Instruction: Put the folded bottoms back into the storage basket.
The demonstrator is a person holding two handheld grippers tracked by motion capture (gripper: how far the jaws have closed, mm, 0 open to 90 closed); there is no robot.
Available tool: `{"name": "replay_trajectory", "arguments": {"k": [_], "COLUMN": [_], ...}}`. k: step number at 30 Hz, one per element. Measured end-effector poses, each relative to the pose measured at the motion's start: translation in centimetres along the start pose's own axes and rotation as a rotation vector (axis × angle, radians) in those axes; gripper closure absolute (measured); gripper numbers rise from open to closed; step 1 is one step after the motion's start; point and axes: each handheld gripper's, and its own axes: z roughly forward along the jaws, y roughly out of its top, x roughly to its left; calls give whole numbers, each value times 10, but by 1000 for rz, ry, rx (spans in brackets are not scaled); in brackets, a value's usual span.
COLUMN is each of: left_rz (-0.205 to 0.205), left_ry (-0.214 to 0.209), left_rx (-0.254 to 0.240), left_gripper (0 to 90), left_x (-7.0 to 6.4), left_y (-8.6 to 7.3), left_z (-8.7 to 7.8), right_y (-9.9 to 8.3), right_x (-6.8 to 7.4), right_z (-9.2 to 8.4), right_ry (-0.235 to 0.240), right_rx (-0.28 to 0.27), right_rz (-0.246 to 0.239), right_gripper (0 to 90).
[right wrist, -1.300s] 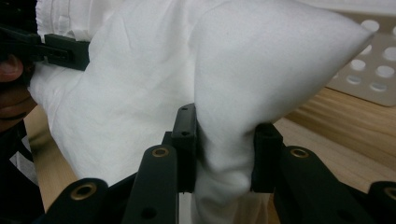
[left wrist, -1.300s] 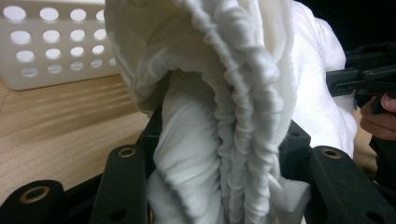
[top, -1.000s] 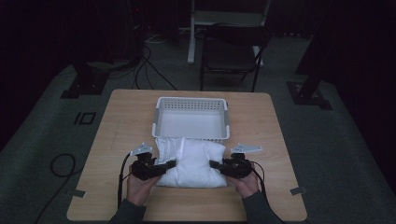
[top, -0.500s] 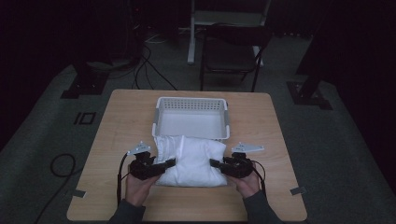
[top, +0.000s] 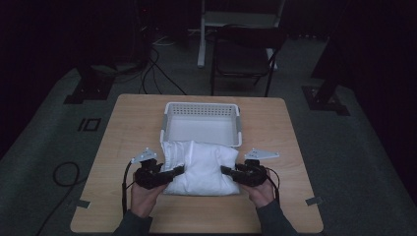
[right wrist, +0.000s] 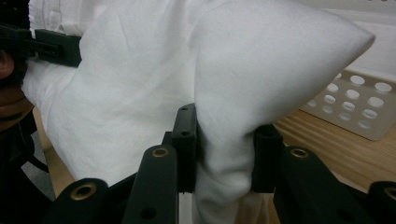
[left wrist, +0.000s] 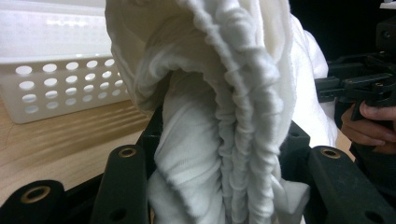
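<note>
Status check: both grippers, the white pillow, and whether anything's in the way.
Left gripper shut on the pillow; right gripper shut on its opposite end. Pillow bunched between them above the table. White basket just beyond it; nothing between.

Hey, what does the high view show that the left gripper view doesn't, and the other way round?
The high view alone takes in the whole wooden table, the chair behind it, floor cables, and the white cloth bundle gripped at both ends. The left gripper view alone gives the close detail: the cloth's gathered, ruffled edge pinched between the left gripper fingers. Both share the cloth, the white perforated basket beyond it, and the right gripper holding the far end.
</note>
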Motion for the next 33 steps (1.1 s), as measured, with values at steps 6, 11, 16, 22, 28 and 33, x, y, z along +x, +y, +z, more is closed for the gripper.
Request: {"name": "replay_trajectory", "arguments": {"k": [6, 11, 16, 22, 28, 33], "left_rz": [2, 12, 14, 17, 23, 32], "left_ry": [1, 3, -4, -16, -20, -22], "left_rx": [-9, -15, -32, -42, -50, -54], "left_gripper": [516, 517, 516, 516, 516, 516], "left_x": [-2, -4, -5, -5, -7, -8], "left_y": [5, 9, 12, 17, 25, 32], "left_z": [-3, -6, -10, -11, -11, -12], "right_y": [4, 9, 15, 21, 27, 34], "right_x": [1, 4, 6, 6, 8, 8], "right_z": [-2, -3, -6, -10, -14, -17], "right_ry": [-3, -6, -8, -1, -14, -20], "right_rx": [-7, -11, -18, -25, -37, -49], "right_rz": [-8, -20, -36, -50, -62, -68], "right_gripper": [696, 696, 696, 696, 696, 696]}}
